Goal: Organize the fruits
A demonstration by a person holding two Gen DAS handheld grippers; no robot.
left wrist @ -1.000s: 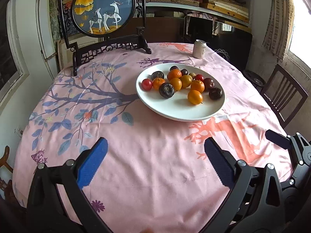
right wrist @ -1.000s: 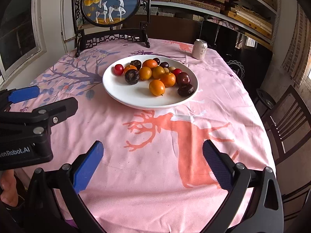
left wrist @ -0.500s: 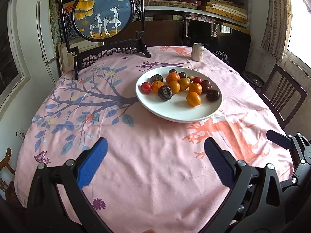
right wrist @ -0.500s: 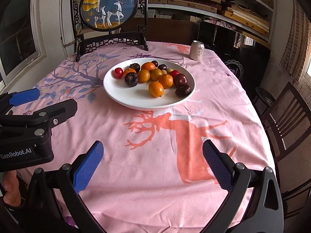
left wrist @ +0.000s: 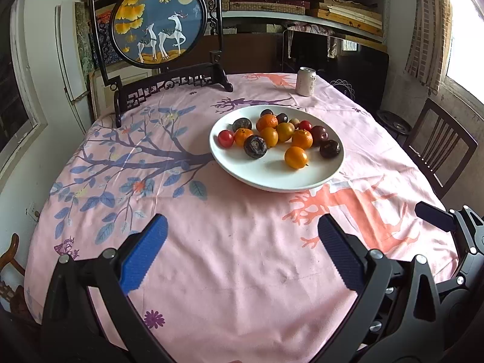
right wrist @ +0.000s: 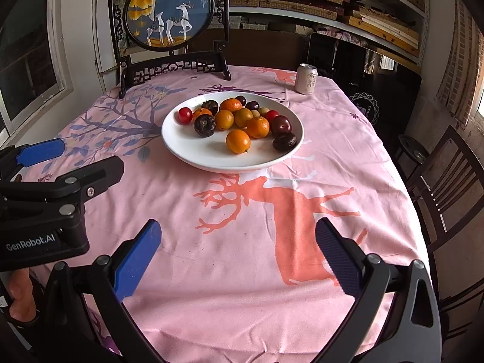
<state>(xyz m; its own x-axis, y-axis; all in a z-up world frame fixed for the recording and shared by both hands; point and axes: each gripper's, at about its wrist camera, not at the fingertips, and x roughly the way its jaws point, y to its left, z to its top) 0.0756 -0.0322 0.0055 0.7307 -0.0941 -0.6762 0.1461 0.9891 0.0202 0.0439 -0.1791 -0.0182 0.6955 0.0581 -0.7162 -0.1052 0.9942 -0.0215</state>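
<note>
Both tools stand with fingers spread wide and nothing between them: the left gripper and the right gripper hover side by side above the pink tablecloth, on the near side of the white plate and well apart from it. All the fruits lie on that plate, bunched toward its far half, mixed by kind; one orange kumquat sits alone nearer the plate's middle; a wrinkled dark fruit lies left of the bunch, a cherry tomato by the plate's left rim. Such fruit is likely light, round and apt to roll; the tomato soft-skinned and easily bruised. Take each across its widest part, gently. Whether this heap is sorted or awaiting sorting cannot be told.
</note>
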